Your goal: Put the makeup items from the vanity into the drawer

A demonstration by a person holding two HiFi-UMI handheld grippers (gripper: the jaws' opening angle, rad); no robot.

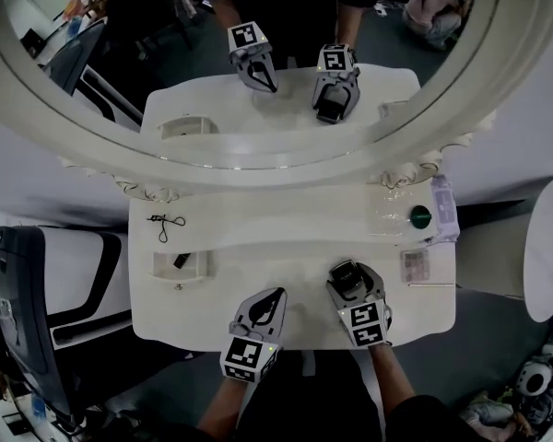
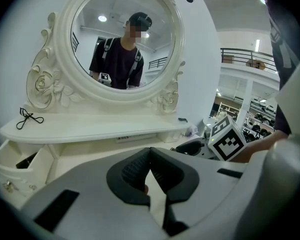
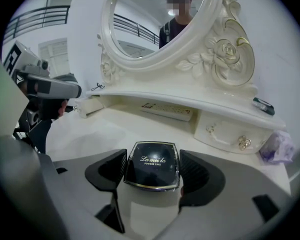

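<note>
With the right gripper (image 3: 152, 170) clamped on the compact (image 3: 151, 160) and the left gripper (image 2: 150, 155) closed empty, best carry it level to the open drawer (image 1: 199, 267).

- The white surface (image 1: 286, 320) is topped at the back by a raised shelf (image 1: 267, 221).
- A small black looped item (image 1: 166, 226) is laid on the shelf's left part.
- A green-capped item (image 1: 420, 216) is set at the shelf's right end, just beside a pale purple packet (image 1: 445, 205).
- A small flat pinkish case (image 1: 415, 265) is laid near the right edge.
- An open drawer (image 1: 157, 267) is seen at the left, with a small dark thing (image 1: 181, 261) inside.
</note>
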